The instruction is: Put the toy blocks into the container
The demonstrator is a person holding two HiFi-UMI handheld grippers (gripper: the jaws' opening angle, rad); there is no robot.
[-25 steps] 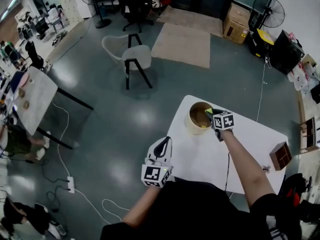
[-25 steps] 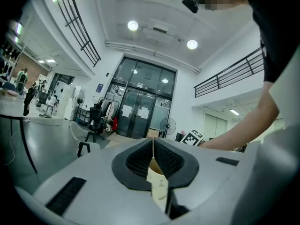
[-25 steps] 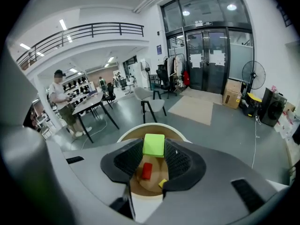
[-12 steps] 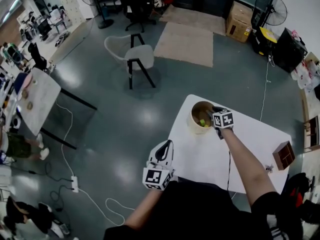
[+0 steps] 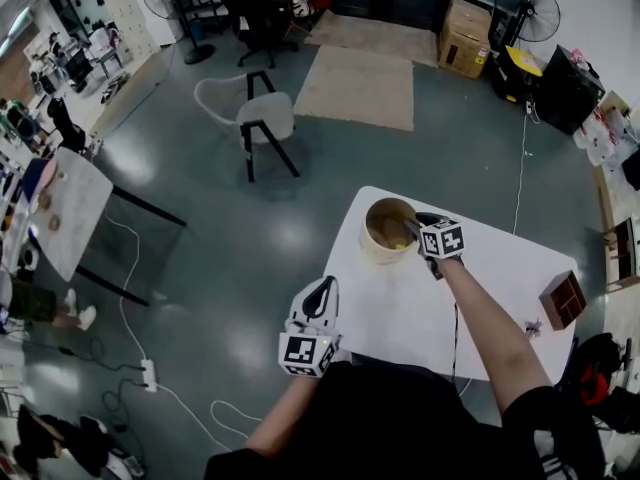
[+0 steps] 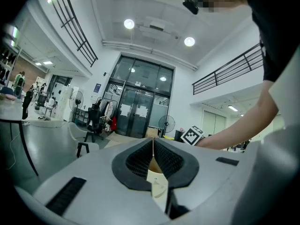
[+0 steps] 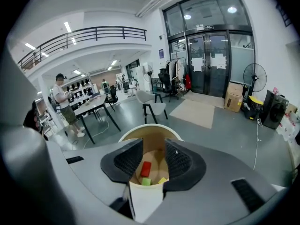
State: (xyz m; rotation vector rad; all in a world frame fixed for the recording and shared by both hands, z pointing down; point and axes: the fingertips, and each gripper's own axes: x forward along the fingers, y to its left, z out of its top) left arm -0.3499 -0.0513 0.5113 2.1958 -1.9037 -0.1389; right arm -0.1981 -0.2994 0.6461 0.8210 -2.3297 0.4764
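The round container (image 5: pixel 372 253) at the bench's (image 5: pixel 480 278) far left corner holds red, green and yellow toy blocks (image 7: pixel 146 168). The right gripper (image 5: pixel 418 225) hangs at its rim, jaws apart and empty. The left gripper (image 5: pixel 322 293), jaws together, hovers off the left edge; a wooden box (image 5: pixel 561 300) sits at the right edge.

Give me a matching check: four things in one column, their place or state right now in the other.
Things:
1. left gripper
2. right gripper
3. red block
4. wooden box

Places or states:
A. lying inside the container
B. jaws shut
C. at the right edge of the table
D. jaws apart, aimed down into the container

Pairs: 1-B, 2-D, 3-A, 4-C
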